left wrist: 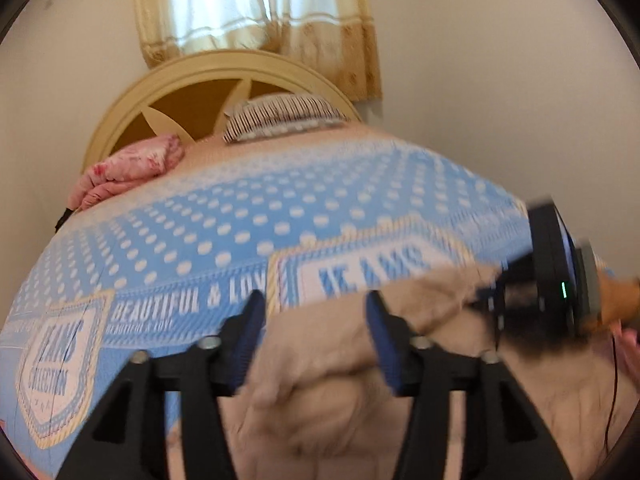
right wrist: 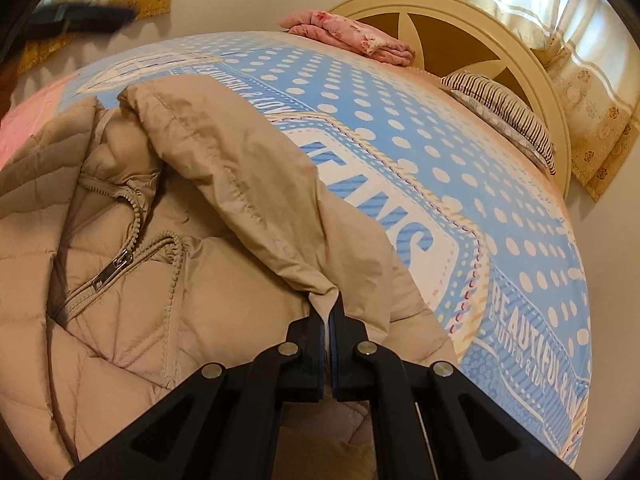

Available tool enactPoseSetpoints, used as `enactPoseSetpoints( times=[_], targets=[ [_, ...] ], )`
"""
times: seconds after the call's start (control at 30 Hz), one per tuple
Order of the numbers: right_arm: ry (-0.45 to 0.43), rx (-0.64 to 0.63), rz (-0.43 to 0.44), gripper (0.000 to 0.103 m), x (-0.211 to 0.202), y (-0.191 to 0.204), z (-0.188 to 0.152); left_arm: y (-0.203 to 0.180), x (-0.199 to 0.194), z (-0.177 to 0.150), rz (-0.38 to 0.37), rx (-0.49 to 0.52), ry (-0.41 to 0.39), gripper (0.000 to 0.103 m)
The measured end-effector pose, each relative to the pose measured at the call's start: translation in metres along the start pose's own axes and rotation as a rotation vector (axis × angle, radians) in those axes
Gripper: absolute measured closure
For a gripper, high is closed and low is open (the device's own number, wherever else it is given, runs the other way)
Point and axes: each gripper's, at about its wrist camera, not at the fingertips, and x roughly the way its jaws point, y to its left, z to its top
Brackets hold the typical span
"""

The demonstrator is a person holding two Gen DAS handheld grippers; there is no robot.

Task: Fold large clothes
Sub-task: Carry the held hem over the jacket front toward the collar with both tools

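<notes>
I see one beige quilted puffer jacket [right wrist: 132, 264] lying on the near part of the blue polka-dot bedspread with the "JEANS" panel [right wrist: 460, 168], its zipper partly open at the collar. My right gripper [right wrist: 329, 312] has its two blue-padded fingers pressed together on a thin fold of the jacket's smooth hood or hem edge, which stretches from the jaws back toward the collar. My left gripper [left wrist: 316, 336] has its fingers spread apart, jacket fabric bunched between them without being pinched; that view is blurred, so I cannot tell whether the pads touch the cloth. Beyond the jacket, the bedspread runs open toward the cream arched wooden headboard [right wrist: 492, 32]. Against the headboard I count one striped pillow [right wrist: 508, 116] and one folded pink floral blanket [right wrist: 356, 36], well apart from the jacket. Behind the headboard hang yellow-beige curtains [left wrist: 256, 12]. The bedspread's edge falls away near the plain wall beside the pillow.
</notes>
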Motion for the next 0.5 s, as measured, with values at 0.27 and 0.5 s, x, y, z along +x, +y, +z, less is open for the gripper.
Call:
enactPoseSetpoints(
  times=[0.27, 0.5],
  targets=[
    [-0.015, 0.036, 0.015, 0.102, -0.002, -0.002, -0.004, -0.012, 0.096, -0.033, 0.054, -0.066, 0.246, 0.037],
    [-0.010, 0.056, 0.034, 0.101, -0.006, -0.004, -0.002, -0.010, 0.110, -0.055, 0.045, -0.110, 0.281, 0.036]
  ],
)
